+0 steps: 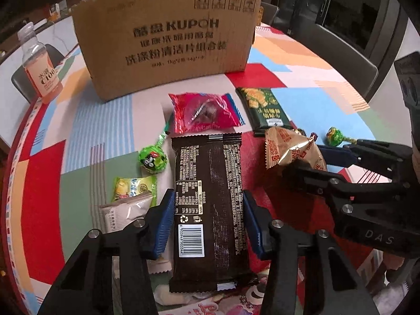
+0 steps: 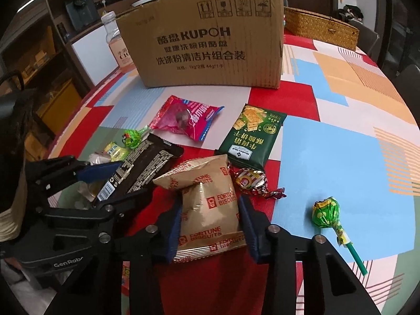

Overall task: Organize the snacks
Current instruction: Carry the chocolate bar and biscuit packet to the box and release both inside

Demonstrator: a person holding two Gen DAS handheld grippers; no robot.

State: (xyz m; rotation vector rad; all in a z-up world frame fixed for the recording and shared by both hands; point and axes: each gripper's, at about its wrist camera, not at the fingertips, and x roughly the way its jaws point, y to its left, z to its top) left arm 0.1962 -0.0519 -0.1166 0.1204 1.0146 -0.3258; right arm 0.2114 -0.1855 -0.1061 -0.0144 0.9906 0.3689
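Two views show one bench (image 1: 302,99) covered in a patchwork cloth of red, blue, white and green.

From the left wrist camera, the left hand-held gripper (image 1: 208,225) sits at 6 o'clock, its blue pads pressed on both long edges of a dark brown snack bar (image 1: 207,197), barcode side up. At 12 o'clock stands a tall cardboard box (image 1: 168,39). Between box and bar lies a red candy packet (image 1: 204,113). At 1 o'clock lies a dark green cracker pack (image 1: 265,107). A green lollipop (image 1: 153,158) lies at 10 o'clock, just beside the bar, with a small yellow-green packet (image 1: 135,187) and a grey-white sachet (image 1: 123,211) below it. A clear bottle of orange drink (image 1: 40,65) stands at the far left. At 3 o'clock the right hand-held gripper (image 1: 323,162) pinches a tan biscuit bag (image 1: 291,149).

From the right wrist camera, the right hand-held gripper (image 2: 210,225) at 6 o'clock clamps the tan biscuit bag (image 2: 207,204), marked FORTUNE BISCUITS, between blue pads. The cardboard box (image 2: 207,39) stands at 12 o'clock. The green cracker pack (image 2: 252,134) lies just beyond the bag; a foil-wrapped candy (image 2: 249,181) touches the bag's right edge. A second green lollipop (image 2: 326,212) lies apart at 3 o'clock. At 9 o'clock the left hand-held gripper (image 2: 115,181) grips the snack bar (image 2: 141,168).
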